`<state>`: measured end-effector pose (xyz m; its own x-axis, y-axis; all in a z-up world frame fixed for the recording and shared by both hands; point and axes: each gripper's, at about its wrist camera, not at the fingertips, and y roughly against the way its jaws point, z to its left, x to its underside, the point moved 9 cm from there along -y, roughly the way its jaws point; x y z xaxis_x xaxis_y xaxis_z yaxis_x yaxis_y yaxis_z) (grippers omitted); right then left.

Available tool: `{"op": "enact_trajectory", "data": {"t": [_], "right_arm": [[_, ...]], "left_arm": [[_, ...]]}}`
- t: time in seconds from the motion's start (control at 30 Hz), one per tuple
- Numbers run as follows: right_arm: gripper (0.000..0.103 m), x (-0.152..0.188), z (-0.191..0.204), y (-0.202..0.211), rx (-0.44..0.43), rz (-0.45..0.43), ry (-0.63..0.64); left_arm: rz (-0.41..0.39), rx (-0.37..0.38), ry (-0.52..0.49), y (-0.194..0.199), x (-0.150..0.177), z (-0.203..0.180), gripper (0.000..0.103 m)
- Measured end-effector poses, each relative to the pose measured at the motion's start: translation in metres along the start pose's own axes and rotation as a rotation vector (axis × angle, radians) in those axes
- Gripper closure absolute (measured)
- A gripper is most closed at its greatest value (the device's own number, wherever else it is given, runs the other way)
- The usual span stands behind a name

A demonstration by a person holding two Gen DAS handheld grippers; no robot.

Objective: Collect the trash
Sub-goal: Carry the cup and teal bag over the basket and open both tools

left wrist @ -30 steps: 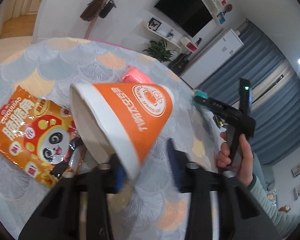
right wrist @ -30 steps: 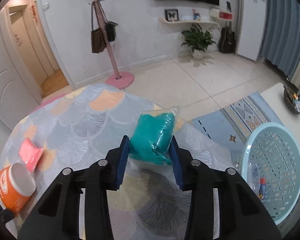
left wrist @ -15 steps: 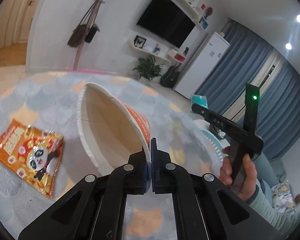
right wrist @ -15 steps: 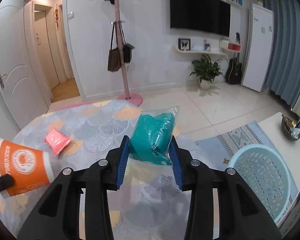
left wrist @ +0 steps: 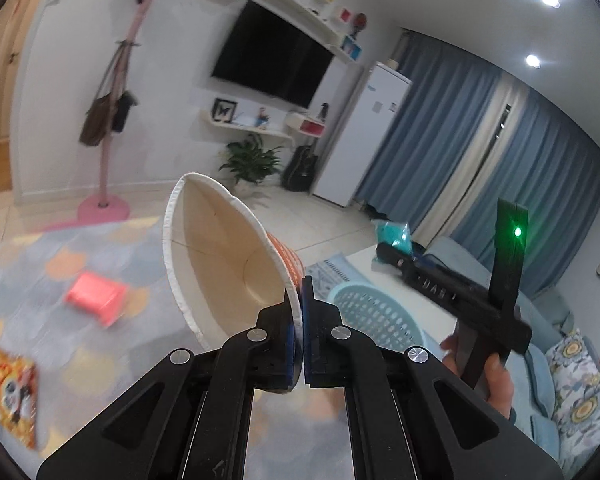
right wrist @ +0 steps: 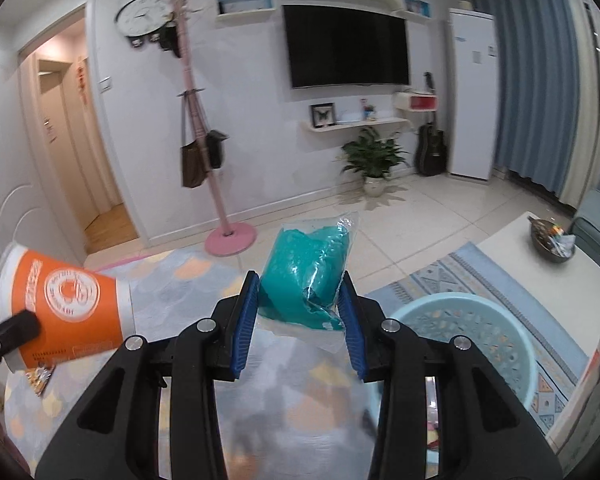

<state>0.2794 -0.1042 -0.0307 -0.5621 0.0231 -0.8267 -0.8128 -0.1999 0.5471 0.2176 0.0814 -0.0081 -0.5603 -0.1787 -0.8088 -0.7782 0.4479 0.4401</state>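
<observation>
The left gripper [left wrist: 301, 320] pinched the rim of an orange paper cup [left wrist: 228, 256], held at frame centre with its open mouth toward the camera. The right gripper [right wrist: 300, 304] clamped a teal plastic packet [right wrist: 306, 276] between its blue pads, mid-frame. A light blue basket [right wrist: 496, 344] sat on the floor at lower right. A pink packet [left wrist: 96, 298] and a panda snack bag [left wrist: 8, 388] lay on the patterned table [left wrist: 100, 248] at lower left.
</observation>
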Motion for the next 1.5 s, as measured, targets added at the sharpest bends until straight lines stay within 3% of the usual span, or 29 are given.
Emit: {"op": "enact_trajectory", "data": {"t": [0.17, 0.33, 0.6, 0.87, 1.0, 1.07, 1.13, 1.5], "right_arm": [[0.067, 0.0, -0.049, -0.001, 0.051, 0.013, -0.066], [0.067, 0.01, -0.097, -0.006, 0.114, 0.06, -0.123], [0.067, 0.052, -0.18, -0.035, 0.132, 0.227, -0.32], [0.065, 0.106, -0.221, -0.065, 0.147, 0.388, -0.428], [0.06, 0.123, -0.231, -0.067, 0.151, 0.417, -0.481], [0.049, 0.128, -0.237, -0.067, 0.159, 0.422, -0.493], [0.045, 0.127, -0.24, -0.066, 0.168, 0.419, -0.495], [0.045, 0.12, -0.228, -0.052, 0.142, 0.41, -0.494]], "left_arm": [[0.027, 0.07, -0.038, -0.041, -0.009, -0.042, 0.102], [0.113, 0.147, -0.074, -0.094, 0.0, -0.078, 0.102], [0.247, 0.156, -0.1, -0.175, 0.024, -0.103, 0.102], [0.365, 0.137, -0.096, -0.234, 0.055, -0.109, 0.102], [0.398, 0.119, -0.118, -0.245, 0.064, -0.116, 0.099], [0.401, 0.11, -0.138, -0.244, 0.068, -0.12, 0.089], [0.402, 0.111, -0.142, -0.244, 0.071, -0.123, 0.077], [0.37, 0.078, -0.109, -0.213, 0.074, -0.11, 0.059]]}}
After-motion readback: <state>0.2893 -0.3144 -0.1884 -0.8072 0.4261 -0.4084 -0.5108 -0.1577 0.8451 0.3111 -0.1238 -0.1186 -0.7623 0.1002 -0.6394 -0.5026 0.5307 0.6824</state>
